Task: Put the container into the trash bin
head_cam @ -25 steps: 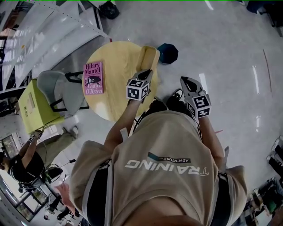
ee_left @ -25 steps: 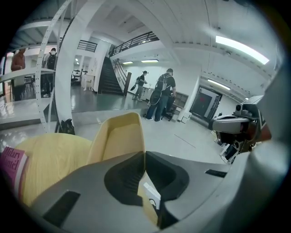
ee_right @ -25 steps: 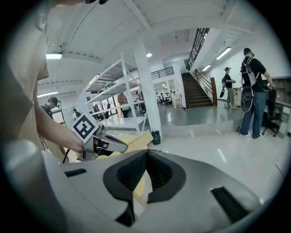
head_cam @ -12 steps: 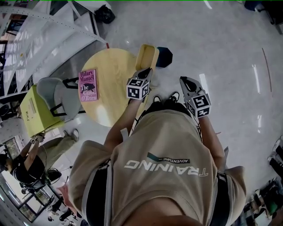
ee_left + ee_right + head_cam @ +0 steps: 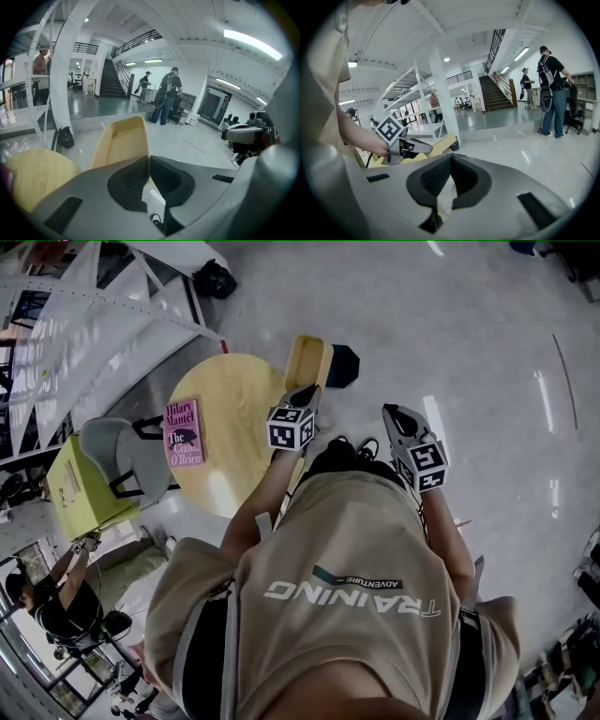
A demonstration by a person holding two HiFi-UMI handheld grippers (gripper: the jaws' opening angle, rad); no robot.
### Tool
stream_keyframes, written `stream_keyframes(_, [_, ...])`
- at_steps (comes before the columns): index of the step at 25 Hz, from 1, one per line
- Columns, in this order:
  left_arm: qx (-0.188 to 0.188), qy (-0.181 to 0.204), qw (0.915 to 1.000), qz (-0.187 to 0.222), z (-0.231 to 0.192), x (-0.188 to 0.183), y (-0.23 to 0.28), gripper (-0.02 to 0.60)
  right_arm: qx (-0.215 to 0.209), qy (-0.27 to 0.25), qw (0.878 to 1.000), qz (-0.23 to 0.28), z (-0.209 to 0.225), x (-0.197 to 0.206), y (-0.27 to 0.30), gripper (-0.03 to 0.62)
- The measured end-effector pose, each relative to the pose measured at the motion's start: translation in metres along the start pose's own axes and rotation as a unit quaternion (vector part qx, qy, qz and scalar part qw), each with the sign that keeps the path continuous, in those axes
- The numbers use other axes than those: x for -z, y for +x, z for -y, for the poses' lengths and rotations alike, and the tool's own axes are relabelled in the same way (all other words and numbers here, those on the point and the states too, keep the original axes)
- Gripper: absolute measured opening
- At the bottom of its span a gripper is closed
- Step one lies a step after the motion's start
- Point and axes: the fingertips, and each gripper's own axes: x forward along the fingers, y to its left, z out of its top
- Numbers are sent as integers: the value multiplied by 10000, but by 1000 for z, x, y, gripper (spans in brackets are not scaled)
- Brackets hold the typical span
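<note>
The container (image 5: pixel 309 360) is a long pale-yellow tray. My left gripper (image 5: pixel 307 395) is shut on its near rim and holds it out past the round table's right edge. In the left gripper view the container (image 5: pixel 123 143) rises straight ahead of the left gripper (image 5: pixel 149 160), whose jaws pinch its edge. A dark bin (image 5: pixel 343 366) stands on the floor just right of the container's far end, partly hidden by it. My right gripper (image 5: pixel 393 412) hovers to the right over the floor, shut and holding nothing. The right gripper view shows the right gripper (image 5: pixel 451 158) with its jaws together.
A round yellow table (image 5: pixel 234 399) carries a pink book (image 5: pixel 183 432). A grey chair (image 5: pixel 122 442) and a yellow-green box (image 5: pixel 75 486) stand to its left. A white metal frame (image 5: pixel 94 324) fills the upper left. People (image 5: pixel 166 96) stand far off on the shiny floor (image 5: pixel 469 352).
The table, book and bin have slid a little left in the head view. The held container now overlaps the dark bin's left side. Both grippers keep their states.
</note>
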Motion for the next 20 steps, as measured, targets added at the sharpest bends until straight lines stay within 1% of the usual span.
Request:
stream_keyframes(5, [57, 17, 10000, -58, 1, -3, 10, 23, 64, 62, 10000, -41, 7, 3, -1, -3])
stream_keyframes(10, [79, -136, 9998, -111, -16, -8, 34, 23, 72, -1, 9998, -177, 21, -9, 24, -3])
stream_keyframes(14, [28, -282, 9996, -75, -31, -24, 52, 23, -24, -202, 9992, -330, 35, -32, 48, -3])
stream_keyframes(17, [36, -344, 9994, -38, -46, -39, 64, 23, -126, -469, 9978, -449, 42, -49, 74, -3])
stream_keyframes(20, [54, -483, 9988, -47, -61, -40, 72, 23, -197, -643, 9961, -570, 43, -56, 99, -3])
